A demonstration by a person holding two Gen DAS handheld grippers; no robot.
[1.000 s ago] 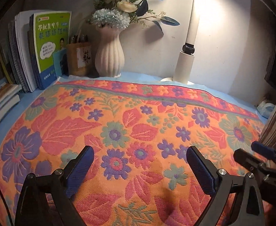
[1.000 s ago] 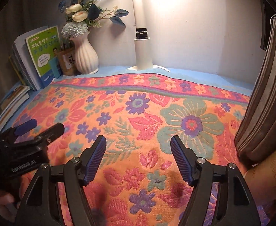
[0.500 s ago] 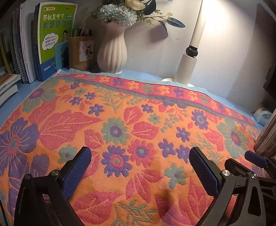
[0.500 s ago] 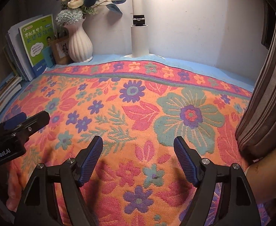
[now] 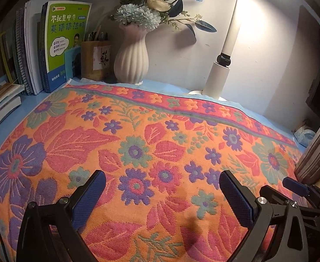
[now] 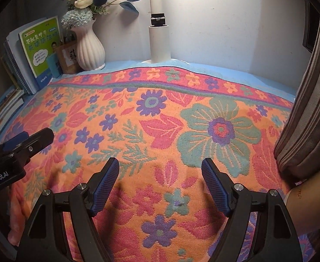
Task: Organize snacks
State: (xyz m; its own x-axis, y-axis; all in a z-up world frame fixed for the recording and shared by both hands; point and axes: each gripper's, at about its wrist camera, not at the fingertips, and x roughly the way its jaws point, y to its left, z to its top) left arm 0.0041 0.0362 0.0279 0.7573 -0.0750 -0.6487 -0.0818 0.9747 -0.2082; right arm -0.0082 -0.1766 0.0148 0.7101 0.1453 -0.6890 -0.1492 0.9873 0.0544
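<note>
No snacks show in either view. My left gripper (image 5: 162, 181) is open and empty, held low over an orange floral cloth (image 5: 138, 131) on the desk. My right gripper (image 6: 160, 170) is also open and empty over the same cloth (image 6: 160, 113). The right gripper shows at the right edge of the left wrist view (image 5: 295, 187). The left gripper shows at the left edge of the right wrist view (image 6: 26, 140).
At the back stand a white ribbed vase of flowers (image 5: 131, 63), a wooden pen holder (image 5: 95, 59), upright books (image 5: 64, 43) and a white desk lamp (image 5: 218, 76). More books lie stacked at the left (image 5: 0, 100). A striped curtain (image 6: 308, 113) hangs at the right.
Both grippers have drawn back and tilted a little, so the vase and lamp sit higher and farther in view. Both stay open and empty.
</note>
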